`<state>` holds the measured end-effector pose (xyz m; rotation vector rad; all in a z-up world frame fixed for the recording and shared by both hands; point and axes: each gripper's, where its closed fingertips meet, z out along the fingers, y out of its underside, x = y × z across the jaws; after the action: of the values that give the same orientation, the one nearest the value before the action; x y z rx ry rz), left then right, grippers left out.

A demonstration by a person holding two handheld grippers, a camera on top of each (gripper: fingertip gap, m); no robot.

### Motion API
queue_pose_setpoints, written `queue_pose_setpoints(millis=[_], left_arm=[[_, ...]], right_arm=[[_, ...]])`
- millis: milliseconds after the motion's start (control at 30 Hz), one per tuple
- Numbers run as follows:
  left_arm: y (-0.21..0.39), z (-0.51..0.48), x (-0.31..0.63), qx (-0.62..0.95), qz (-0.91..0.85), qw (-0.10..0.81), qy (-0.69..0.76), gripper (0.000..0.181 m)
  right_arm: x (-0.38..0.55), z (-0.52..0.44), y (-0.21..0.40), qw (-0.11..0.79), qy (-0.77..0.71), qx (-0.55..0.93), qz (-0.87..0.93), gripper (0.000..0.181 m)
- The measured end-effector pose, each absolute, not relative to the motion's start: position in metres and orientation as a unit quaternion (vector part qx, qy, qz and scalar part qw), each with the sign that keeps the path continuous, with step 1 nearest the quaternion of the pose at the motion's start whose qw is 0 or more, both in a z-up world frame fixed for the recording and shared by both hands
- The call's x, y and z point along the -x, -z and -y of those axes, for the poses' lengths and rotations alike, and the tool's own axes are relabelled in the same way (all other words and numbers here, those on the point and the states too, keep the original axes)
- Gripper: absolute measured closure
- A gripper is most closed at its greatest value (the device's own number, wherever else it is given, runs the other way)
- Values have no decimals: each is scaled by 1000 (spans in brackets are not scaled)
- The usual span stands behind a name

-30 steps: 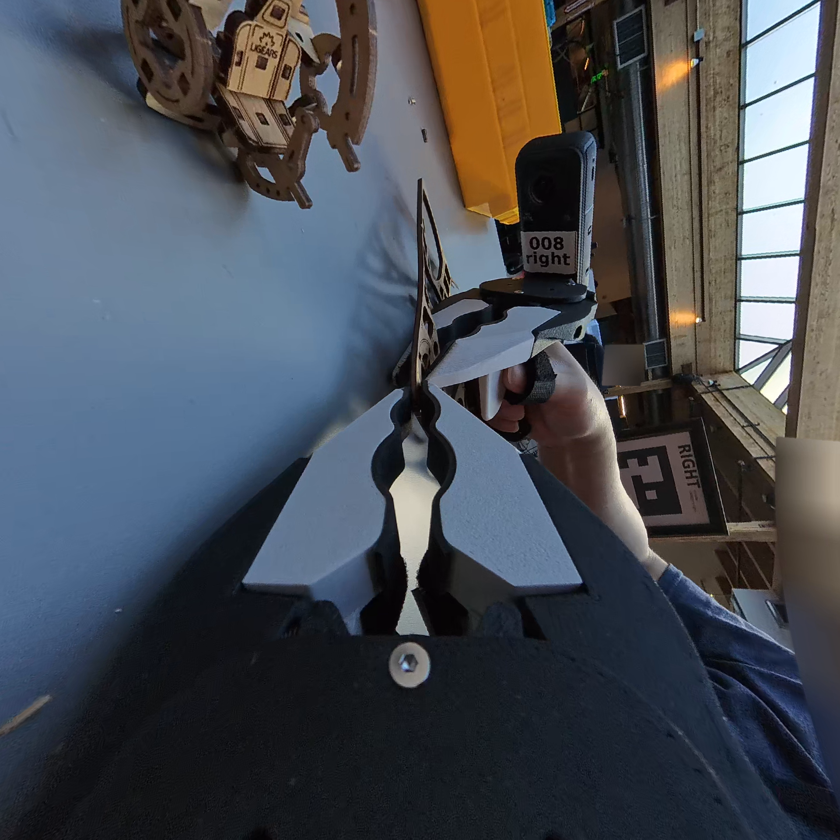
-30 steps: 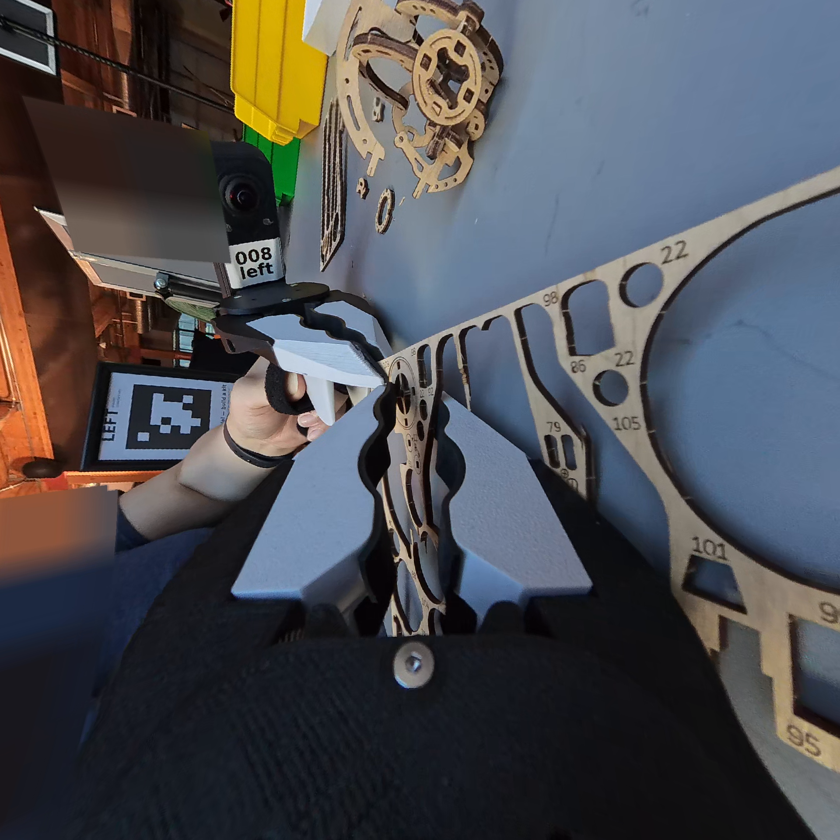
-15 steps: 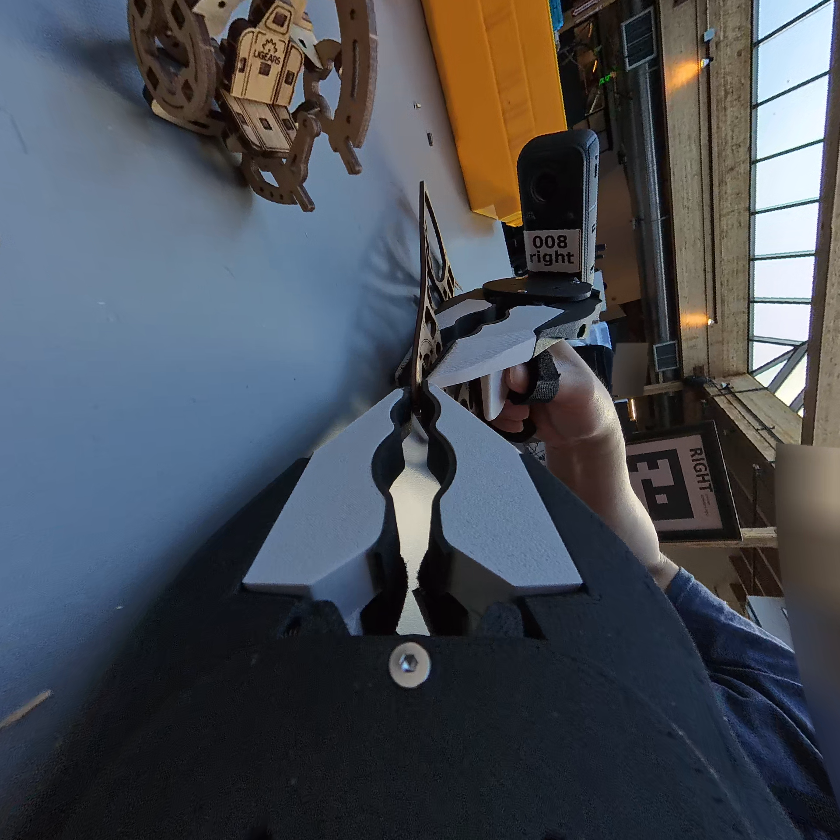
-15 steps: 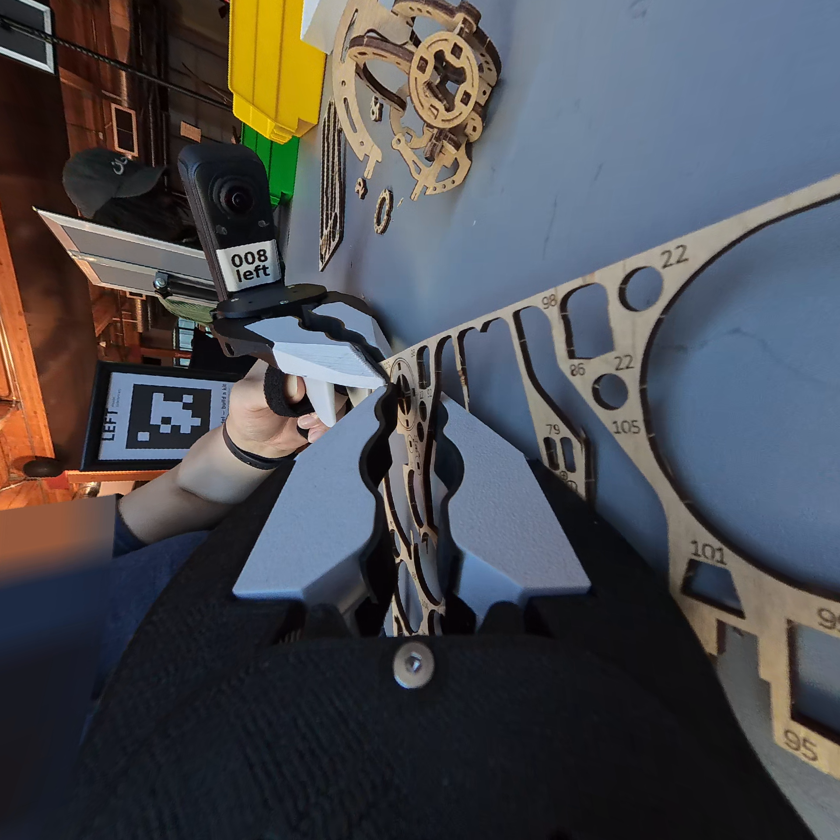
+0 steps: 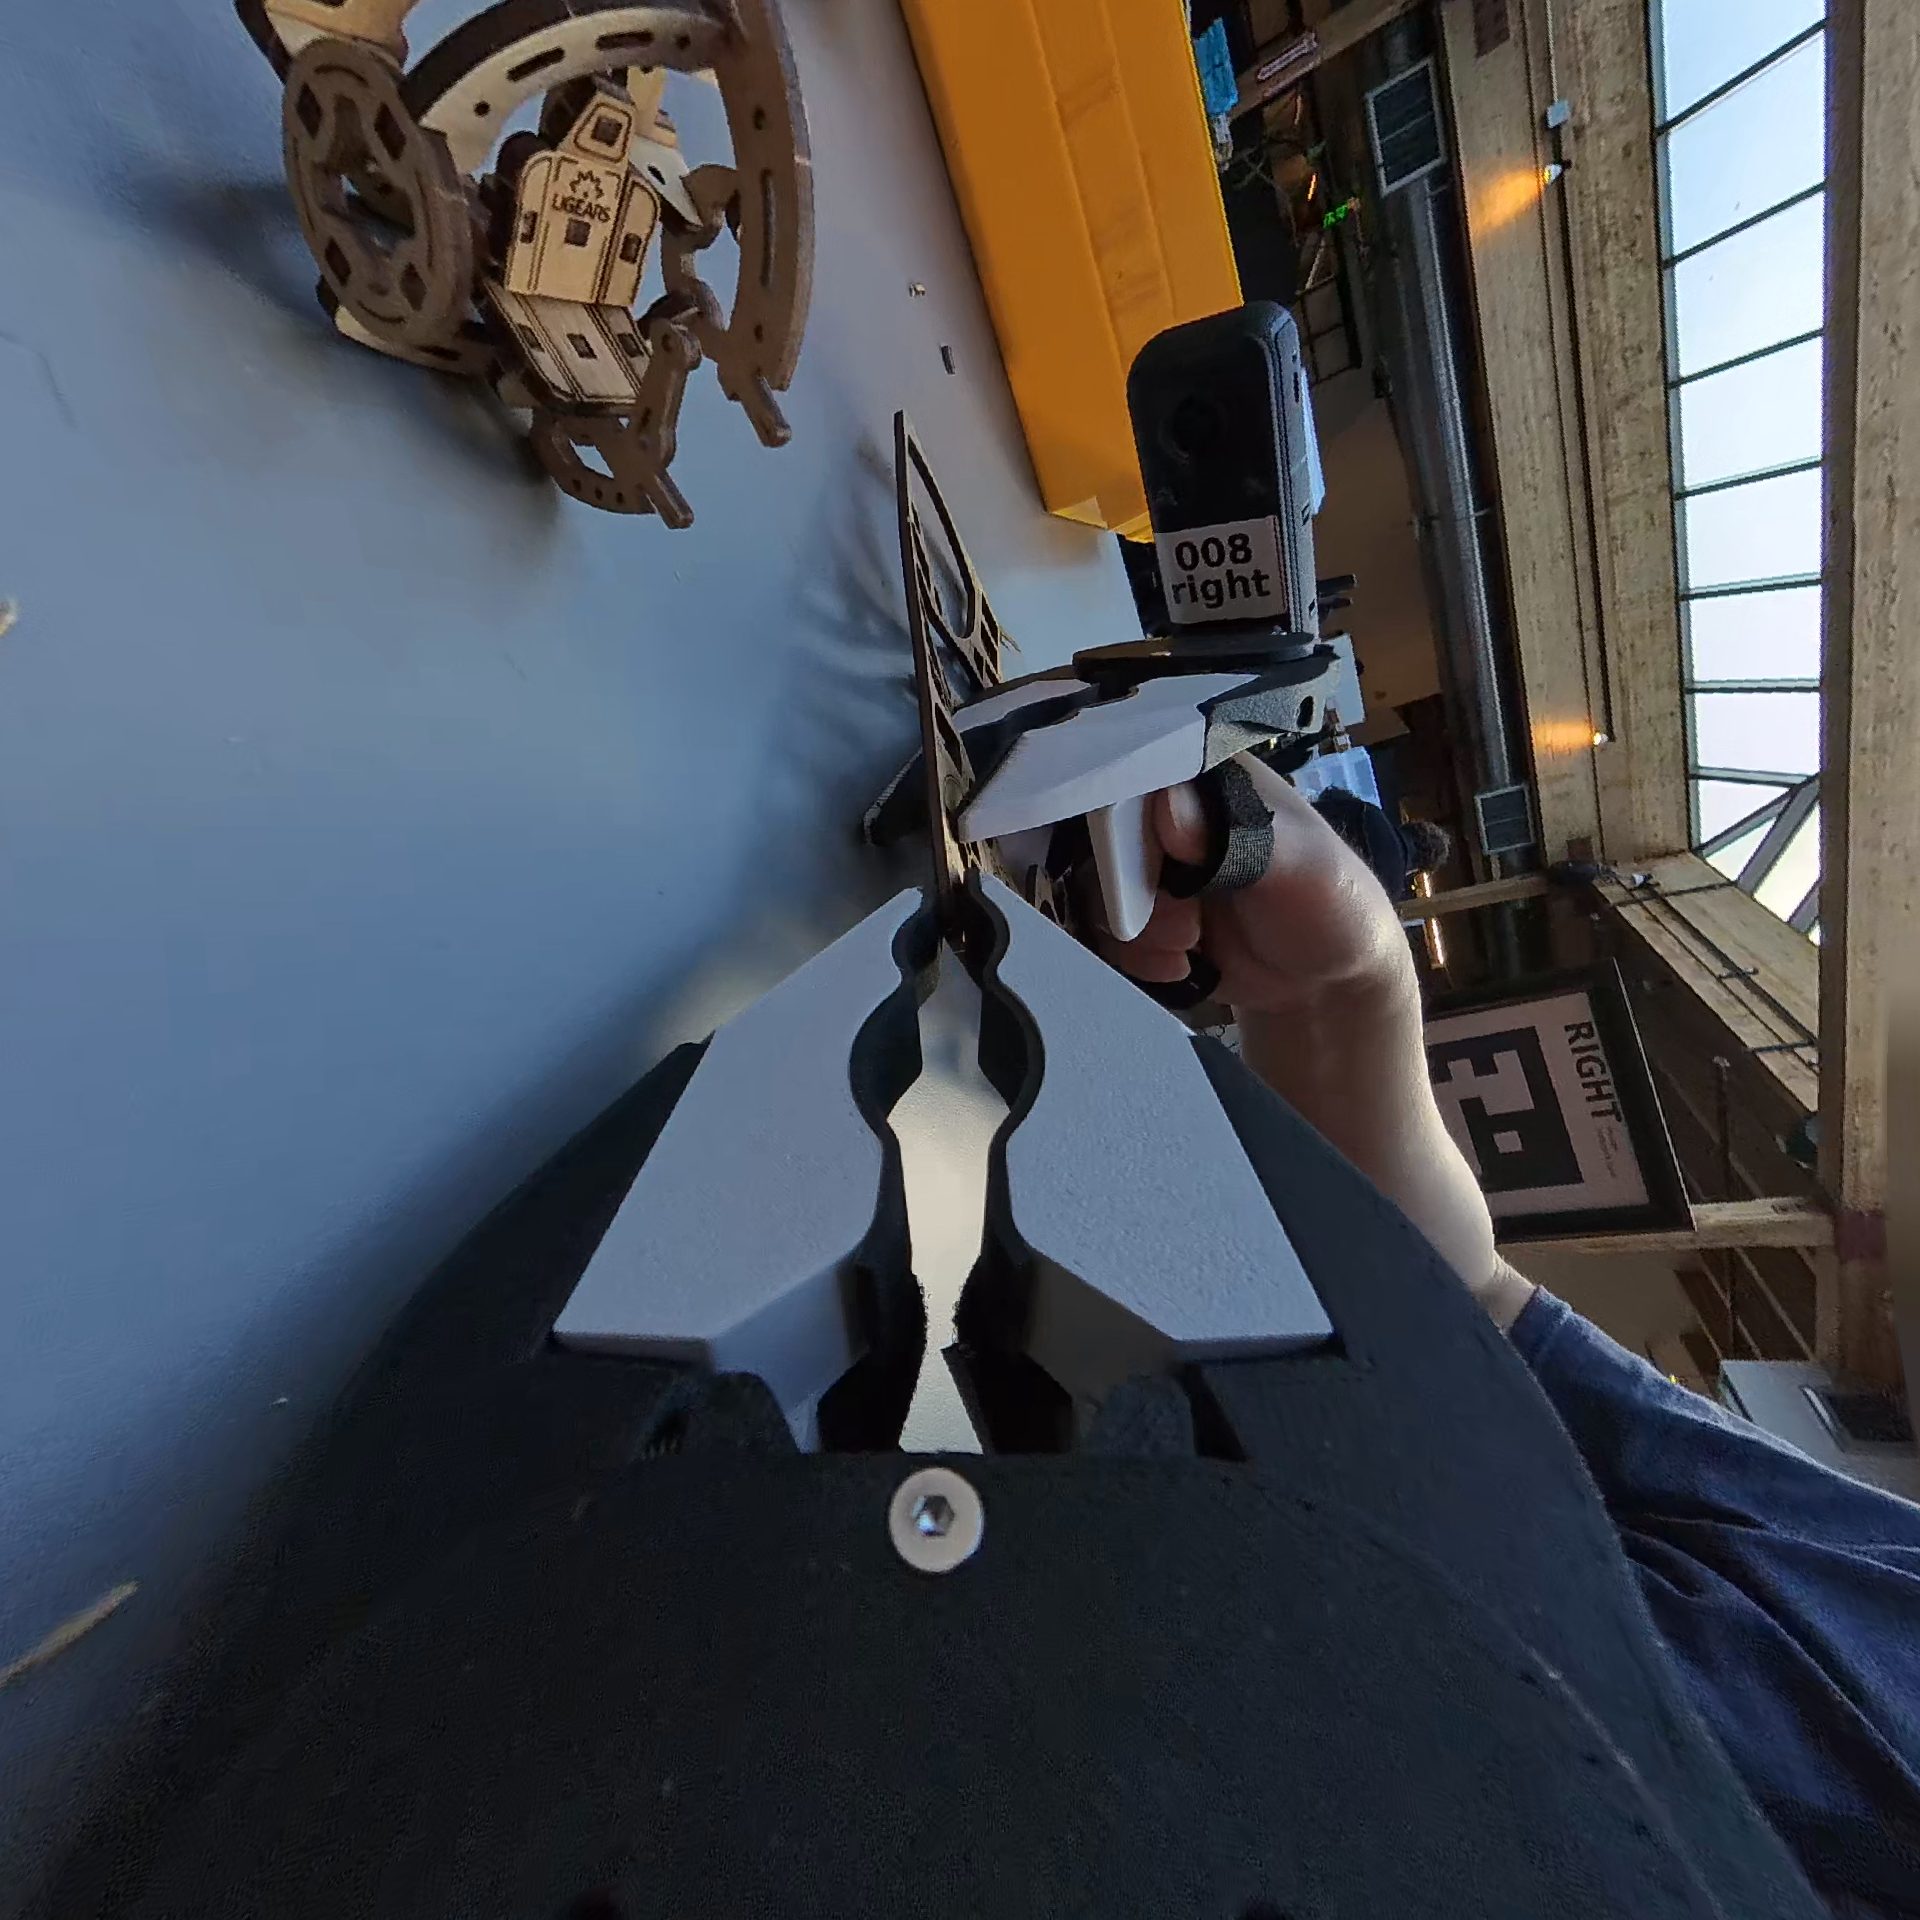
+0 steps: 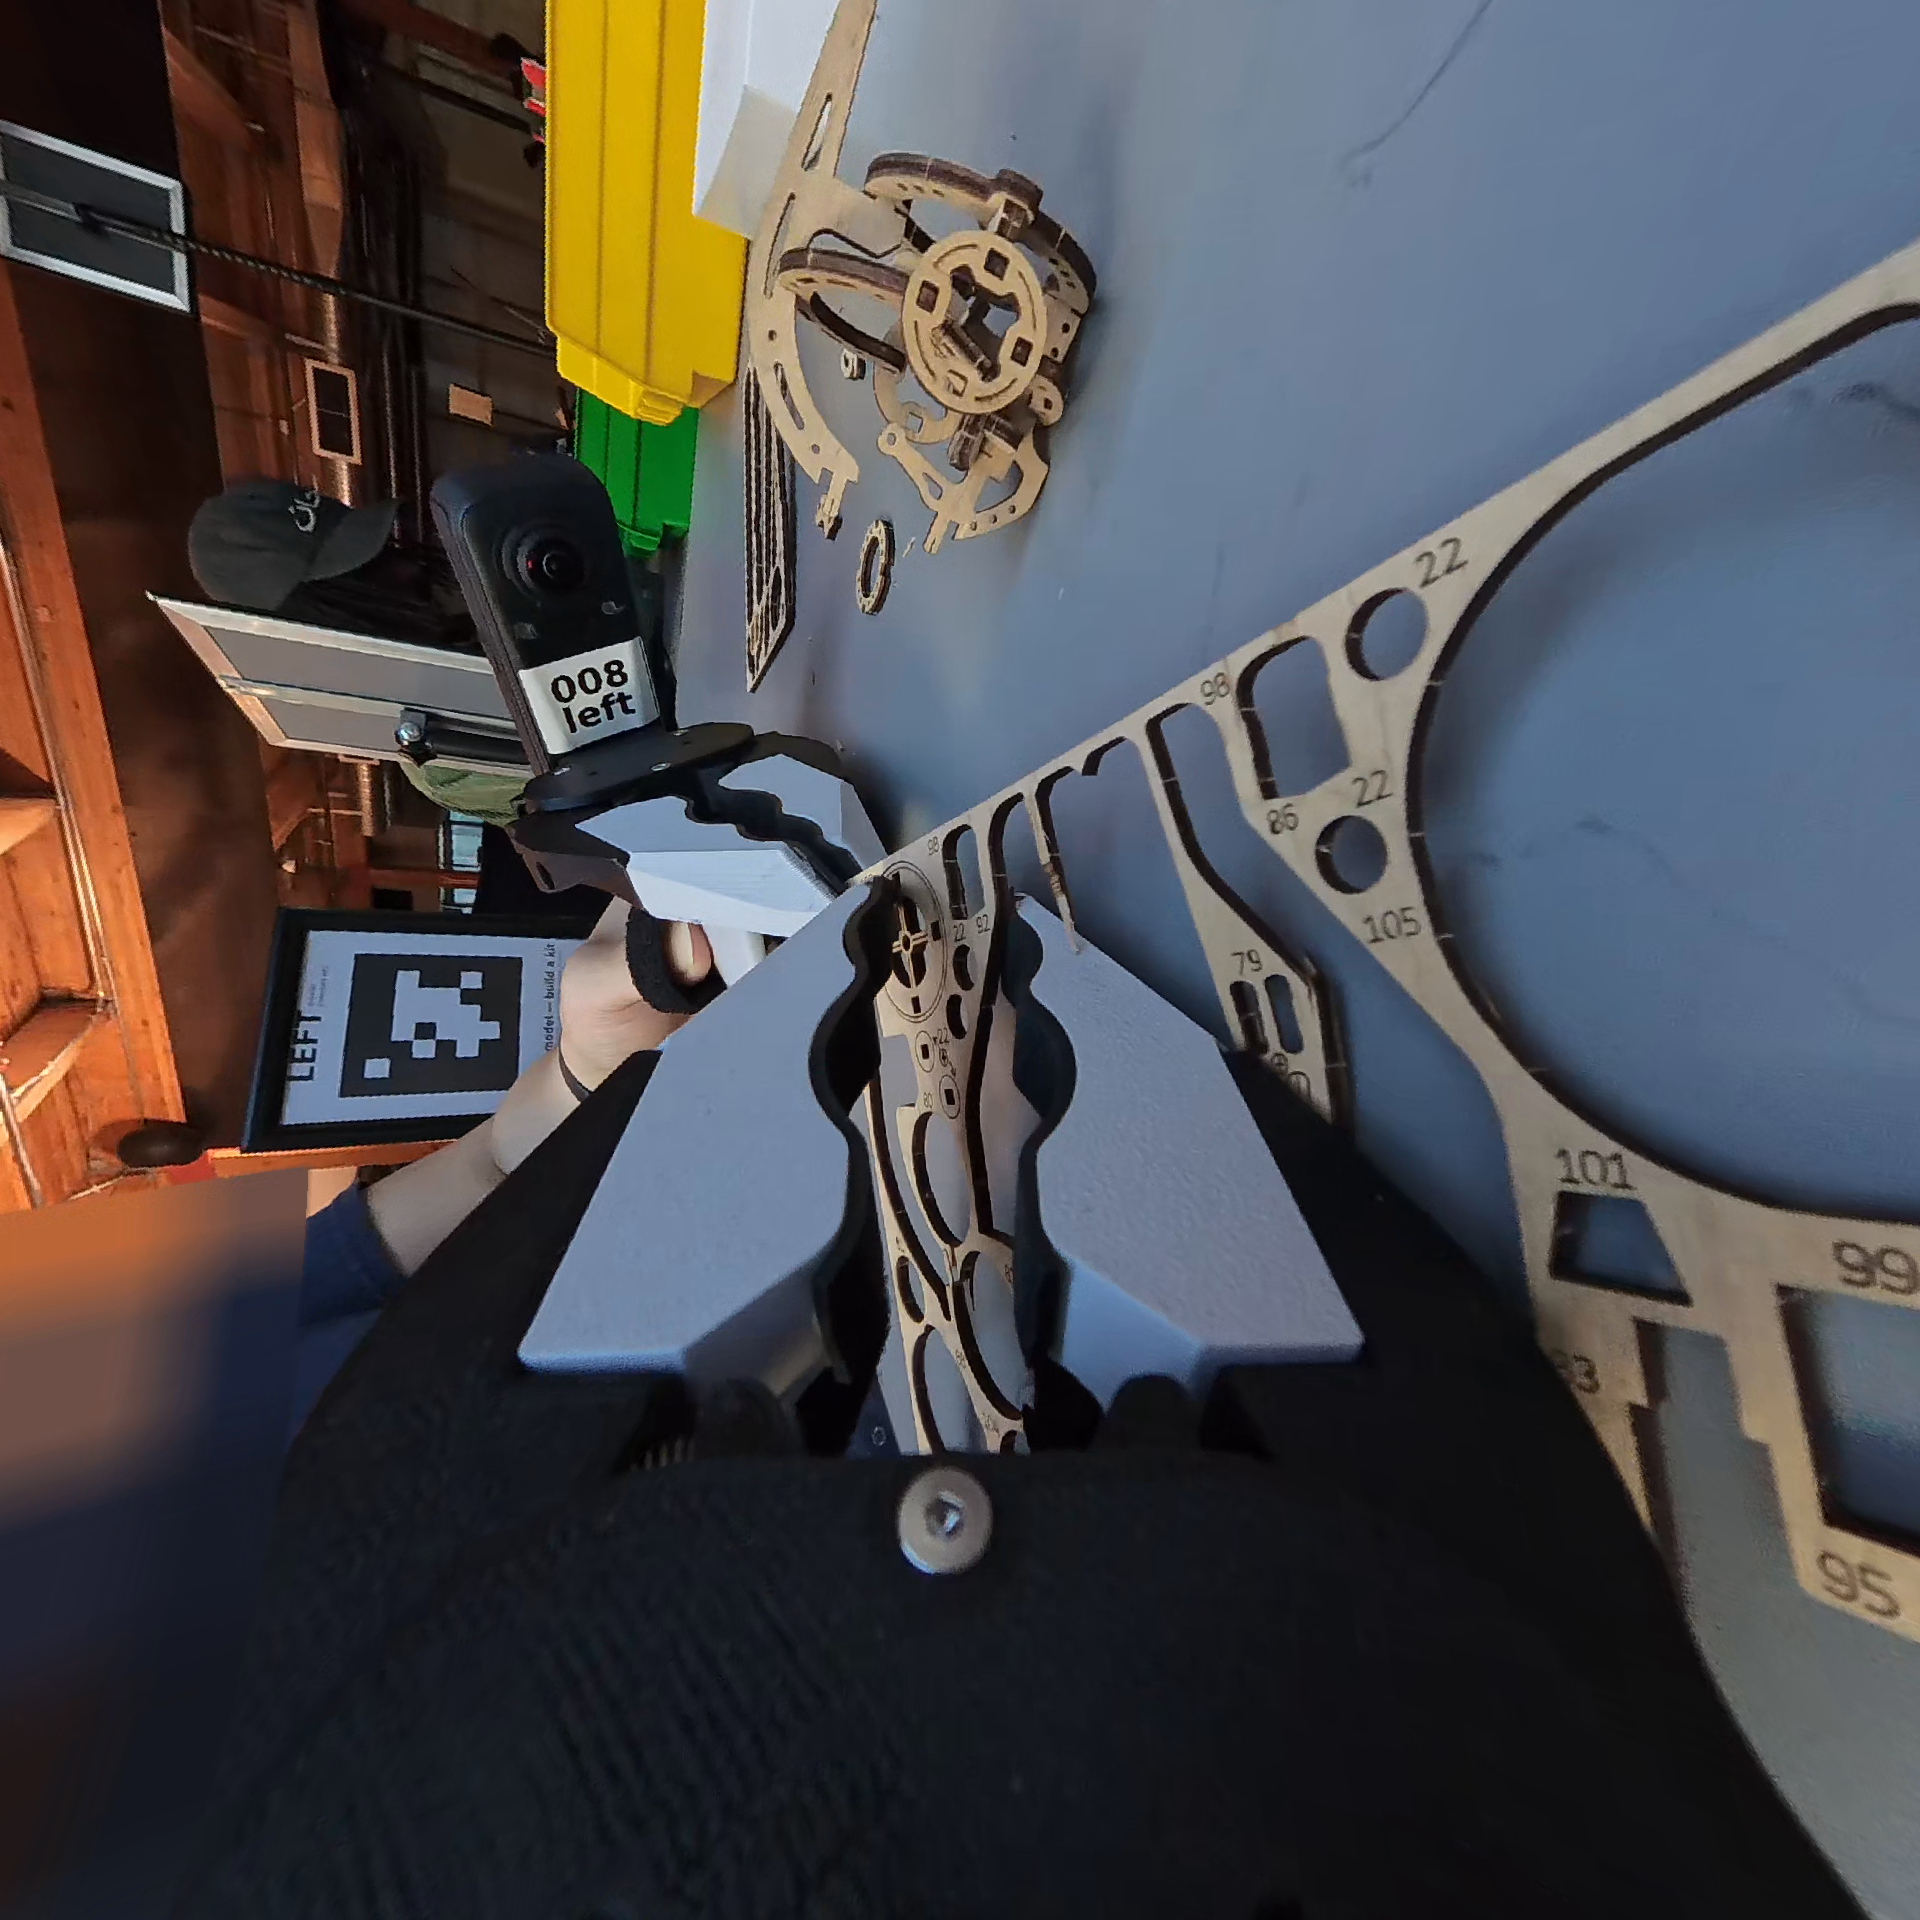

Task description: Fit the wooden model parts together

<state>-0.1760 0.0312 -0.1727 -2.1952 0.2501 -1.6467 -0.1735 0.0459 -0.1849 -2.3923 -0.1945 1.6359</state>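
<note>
Wooden sheet (image 6: 1714,1299) — cut off right.

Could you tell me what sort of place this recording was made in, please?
Probably a large industrial hall used as a workshop: tall windows, exposed ducting, and a grey table holding a wooden model and yellow bin.

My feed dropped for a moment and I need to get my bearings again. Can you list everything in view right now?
Wooden parts sheet: one, pale, laser-cut, held on edge between both grippers.
Wooden model: one, brown, partly built, on the table.
Wooden ring: one, small, beside the model.
Wooden strip: one, dark, flat by the bins.
Table: one, grey-blue.
Bin: one yellow, at the table's edge; another green, next to it.
Marker boards: two, black and white, framed.
Left gripper: shut on the sheet's edge.
Right gripper: shut on the sheet.
</note>
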Motion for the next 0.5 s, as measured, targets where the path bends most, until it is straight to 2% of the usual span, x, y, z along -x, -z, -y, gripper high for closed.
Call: queue_pose_setpoints(millis=[500], left_arm=[[179,-31,176,798,-86,191,565,180]], right_arm=[[173,-46,189,151,-535,826,95,169]])
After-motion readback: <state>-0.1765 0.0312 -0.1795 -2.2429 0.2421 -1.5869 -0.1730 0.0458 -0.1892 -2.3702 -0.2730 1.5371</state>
